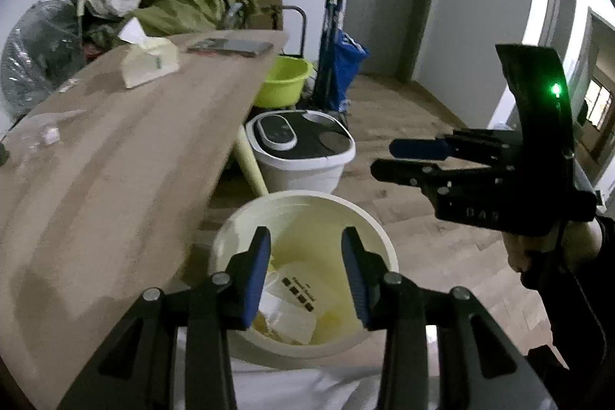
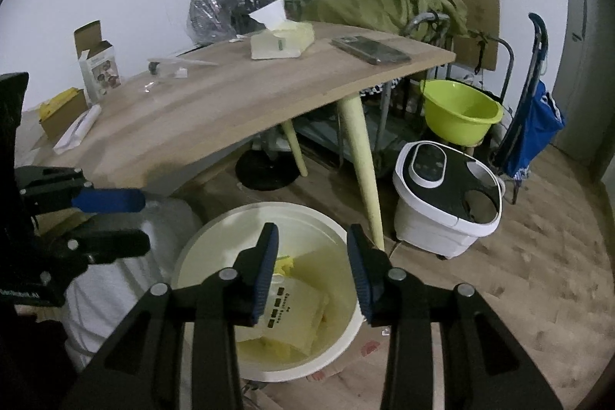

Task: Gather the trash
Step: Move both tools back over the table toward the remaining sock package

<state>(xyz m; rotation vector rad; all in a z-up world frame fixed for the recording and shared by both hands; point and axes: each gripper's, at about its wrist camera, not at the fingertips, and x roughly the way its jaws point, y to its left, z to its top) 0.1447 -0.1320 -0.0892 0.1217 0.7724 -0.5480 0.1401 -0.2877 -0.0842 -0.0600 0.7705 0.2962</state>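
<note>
A white round bin (image 1: 307, 196) (image 2: 265, 207) stands on the floor beside the wooden table (image 1: 115, 160) (image 2: 230, 102). Inside it lie yellowish wrappers and a pale packet with black printed squares (image 1: 296, 291) (image 2: 292, 310). My left gripper (image 1: 306, 237) (image 2: 145, 221) hangs over the bin mouth, open, with nothing between its blue pads. My right gripper (image 2: 313, 231) (image 1: 384, 158) is also above the bin, open and empty. On the table remain clear plastic wrappers (image 2: 180, 64) (image 1: 46, 133).
The table holds a tissue pack (image 2: 280, 41), a dark flat device (image 2: 369, 50) and small boxes (image 2: 96, 64) at its left end. A white and black foot bath (image 2: 446, 195), a green basin (image 2: 461, 114) and a blue trolley (image 2: 534, 125) stand to the right on the wood floor.
</note>
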